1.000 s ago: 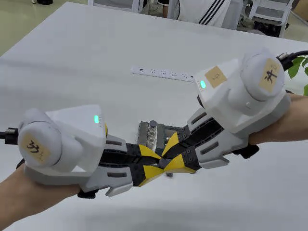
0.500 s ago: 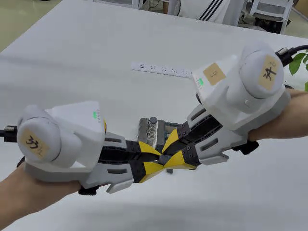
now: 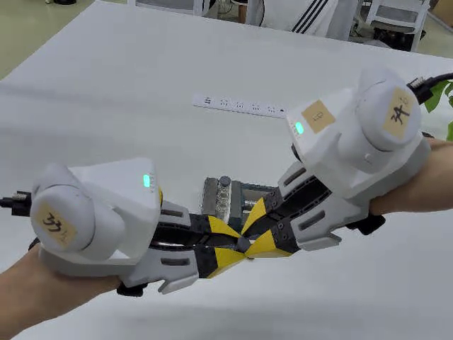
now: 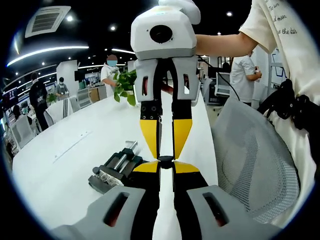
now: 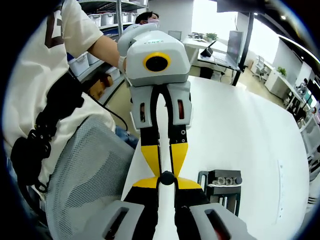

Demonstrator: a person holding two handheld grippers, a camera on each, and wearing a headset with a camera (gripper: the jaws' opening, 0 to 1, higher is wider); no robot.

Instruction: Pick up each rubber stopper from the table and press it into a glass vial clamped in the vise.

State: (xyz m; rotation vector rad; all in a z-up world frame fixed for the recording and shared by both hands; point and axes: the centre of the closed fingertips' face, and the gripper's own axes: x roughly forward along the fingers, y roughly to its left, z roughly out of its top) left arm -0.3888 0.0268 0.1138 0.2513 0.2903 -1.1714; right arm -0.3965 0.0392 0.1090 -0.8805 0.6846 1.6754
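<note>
Rubber stopper (image 4: 165, 160), a small dark rounded piece, is held in the air at the point where the four yellow-tipped fingers of the two grippers meet end to end. In the left gripper view it is seen just above the tips of the left gripper (image 4: 166, 168) and at the lower ends of the fingers (image 4: 150, 137) of the right gripper (image 5: 166, 184), which enters from above. In the right gripper view it is seated between that gripper's own tips, with the left gripper's fingers converging on it from above. Each pair of jaws is drawn in to a narrow slit about as wide as the stopper. Which pair actually clamps it cannot be told. The stopper is too small for its long axis or heading to be made out.

In the head view the joined tips are placed just in front of the vise (image 3: 212, 195), on the person's side. A capped glass vial (image 3: 224, 193) is clamped upright in it. The vise rests on the white table (image 3: 141, 85), and a power strip (image 3: 237, 108) lies farther back.
</note>
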